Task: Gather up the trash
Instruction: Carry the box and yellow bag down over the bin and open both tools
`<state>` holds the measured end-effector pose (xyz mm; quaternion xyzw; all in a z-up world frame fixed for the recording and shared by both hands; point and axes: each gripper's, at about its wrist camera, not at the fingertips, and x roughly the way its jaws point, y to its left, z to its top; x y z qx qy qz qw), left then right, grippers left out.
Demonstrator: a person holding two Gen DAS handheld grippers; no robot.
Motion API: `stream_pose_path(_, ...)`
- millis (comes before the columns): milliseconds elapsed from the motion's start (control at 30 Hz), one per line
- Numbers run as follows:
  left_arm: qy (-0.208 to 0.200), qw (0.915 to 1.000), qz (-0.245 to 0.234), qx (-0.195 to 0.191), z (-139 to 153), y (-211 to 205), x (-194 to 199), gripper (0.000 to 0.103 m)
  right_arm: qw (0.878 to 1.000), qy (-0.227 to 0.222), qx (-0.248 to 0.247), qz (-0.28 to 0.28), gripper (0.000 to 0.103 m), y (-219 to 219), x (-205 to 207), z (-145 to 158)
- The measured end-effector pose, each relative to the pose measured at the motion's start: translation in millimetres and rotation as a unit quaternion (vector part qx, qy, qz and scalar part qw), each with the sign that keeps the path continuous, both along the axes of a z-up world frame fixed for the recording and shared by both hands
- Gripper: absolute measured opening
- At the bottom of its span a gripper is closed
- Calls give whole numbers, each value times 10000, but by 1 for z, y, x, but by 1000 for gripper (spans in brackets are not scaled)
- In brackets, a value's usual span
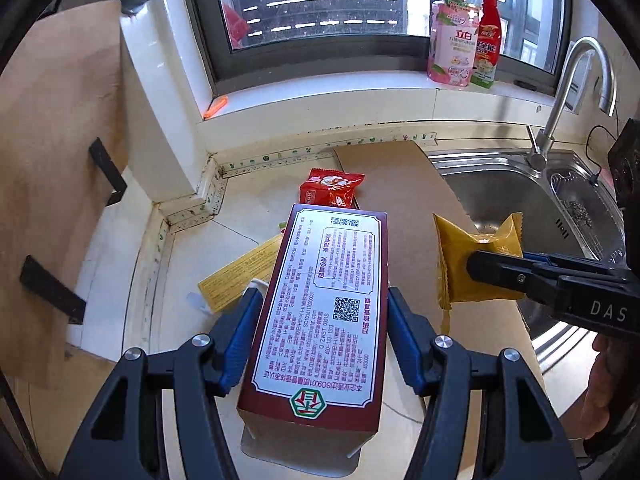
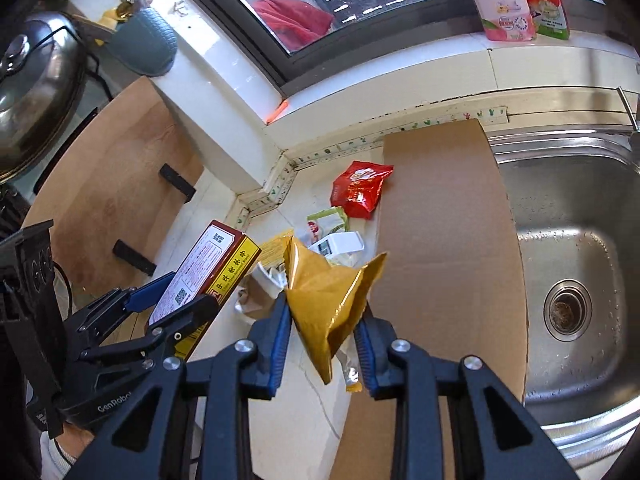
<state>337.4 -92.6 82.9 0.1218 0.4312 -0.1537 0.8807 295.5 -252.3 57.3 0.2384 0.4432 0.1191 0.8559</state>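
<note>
left tongs grip box | right tongs pinch gold wrapper | both left of sink, over table | red wrapper beyond

At the far side we see a window with a sill that carries a pink soap bottle and, just right of it and touching, a red spray bottle. To the right we find a steel sink with its drain and a curved tap behind it. A sheet of cardboard lies on the pale countertop, its right edge reaching over the sink's rim. On the left we see a wooden board with two black handles, a steel pot lid, and a grey-green holder with cutlery.
</note>
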Motion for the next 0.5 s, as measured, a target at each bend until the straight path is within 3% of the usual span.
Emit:
stream_pose_path(267, -272, 9994, -80, -203, 44, 27, -97, 60, 9990, -249, 71, 357, 30, 29, -76, 38)
stream_pose_path(500, -552, 9973, -231, -433, 64, 39, -192, 60, 9969, -365, 355, 593, 30, 50, -143, 44)
